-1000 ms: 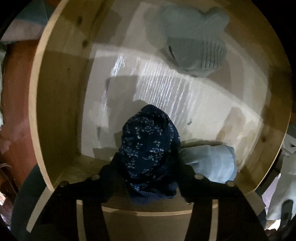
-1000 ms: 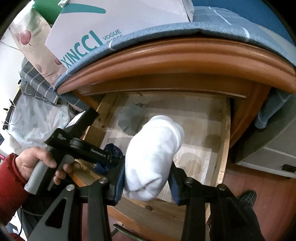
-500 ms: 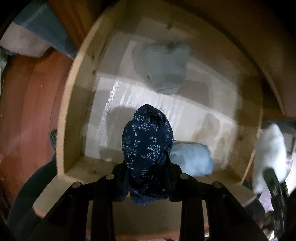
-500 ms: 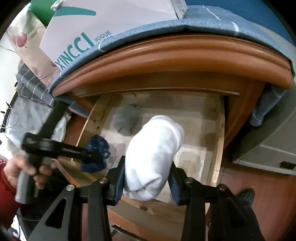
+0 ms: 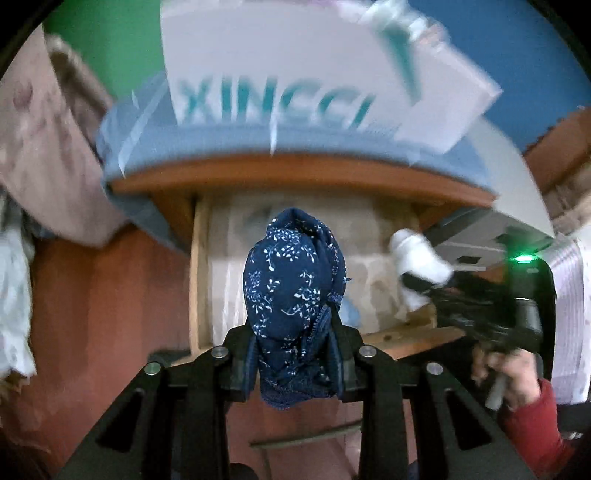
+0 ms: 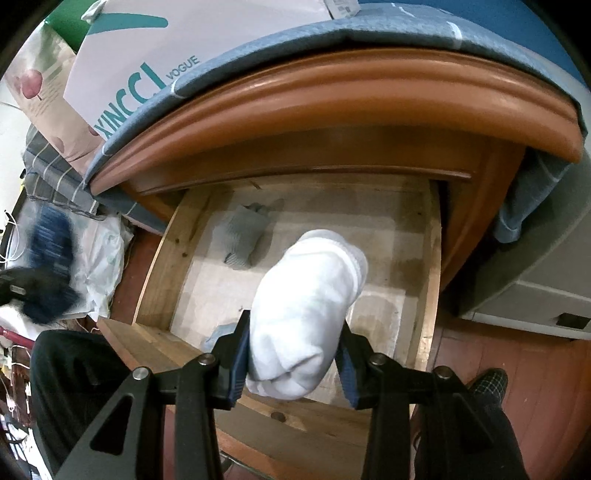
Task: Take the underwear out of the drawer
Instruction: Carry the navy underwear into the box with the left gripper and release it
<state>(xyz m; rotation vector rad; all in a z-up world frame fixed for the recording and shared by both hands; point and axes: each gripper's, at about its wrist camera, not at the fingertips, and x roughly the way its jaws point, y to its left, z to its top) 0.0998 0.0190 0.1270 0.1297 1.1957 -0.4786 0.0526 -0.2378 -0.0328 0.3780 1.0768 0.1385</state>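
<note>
The left gripper (image 5: 293, 354) is closed tight on a rolled navy underwear (image 5: 293, 295) with a small white floral print; the bundle stands up between the pads and hangs a little below them, held outside the drawer (image 5: 199, 273), in front of and above its front edge. The right gripper (image 6: 293, 362) is closed to the width of a rolled white underwear (image 6: 306, 310), its blue pads pressing both sides of the roll, which it holds above the front part of the open drawer (image 6: 155, 269). Inside the drawer a grey underwear (image 6: 242, 236) lies on the pale liner toward the back left, and a light blue underwear (image 6: 221, 332) lies against the front wall, partly hidden behind the left finger of the right gripper. A white box (image 6: 147, 48) printed XINCCI sits on the blue cloth (image 6: 369, 29) over the cabinet top.
</note>
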